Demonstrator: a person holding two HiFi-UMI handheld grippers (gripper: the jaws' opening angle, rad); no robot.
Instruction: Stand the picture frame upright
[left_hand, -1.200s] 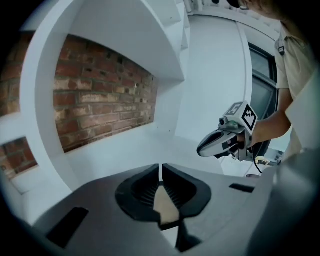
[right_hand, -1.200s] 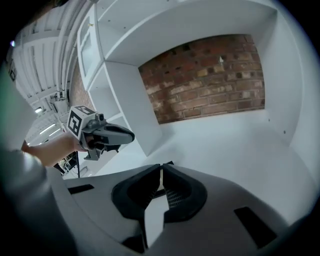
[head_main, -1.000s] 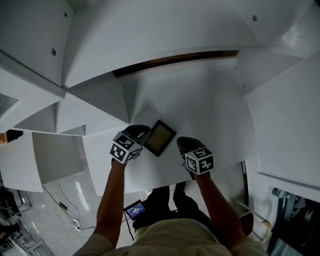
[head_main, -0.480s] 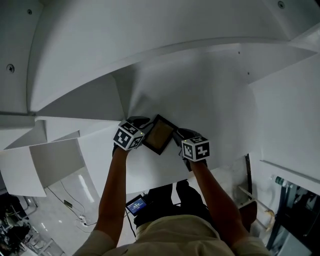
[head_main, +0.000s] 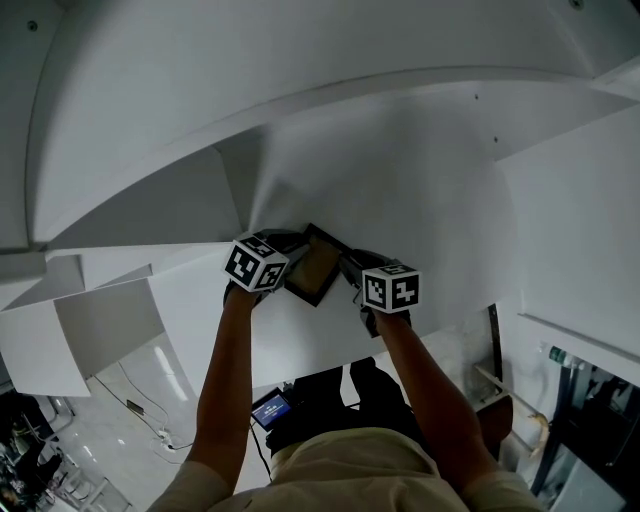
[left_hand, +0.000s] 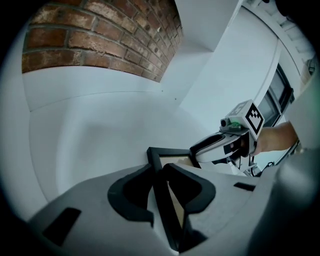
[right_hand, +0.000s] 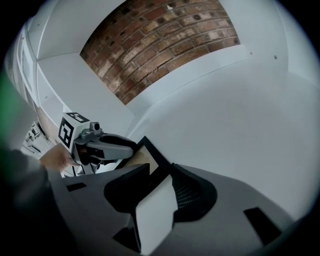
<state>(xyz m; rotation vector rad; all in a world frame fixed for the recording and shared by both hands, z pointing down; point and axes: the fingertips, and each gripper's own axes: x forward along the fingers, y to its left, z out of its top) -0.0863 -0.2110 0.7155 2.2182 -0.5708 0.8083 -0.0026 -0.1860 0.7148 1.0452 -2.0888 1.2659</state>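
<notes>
A black picture frame (head_main: 316, 268) with a tan face sits on the white table (head_main: 420, 190) between my two grippers and looks tipped up off the surface. My left gripper (head_main: 290, 264) is shut on the frame's left edge. In the left gripper view the black edge (left_hand: 155, 156) runs straight between the two jaws of this gripper (left_hand: 161, 171). My right gripper (head_main: 348, 270) is at the frame's right side with its jaws opening. In the right gripper view the frame's corner (right_hand: 146, 149) lies at the tips of the gripper (right_hand: 160, 172), and the pads do not press on it.
A brick wall (right_hand: 165, 45) rises behind the table, with white panels (head_main: 130, 120) on both sides. The table's front edge (head_main: 300, 362) is just below the grippers. A small device with a blue screen (head_main: 270, 412) lies on the floor beneath.
The right gripper has moved left and up until it reaches the frame's right edge. The left gripper has stayed on the left edge, and the frame looks more tipped up.
</notes>
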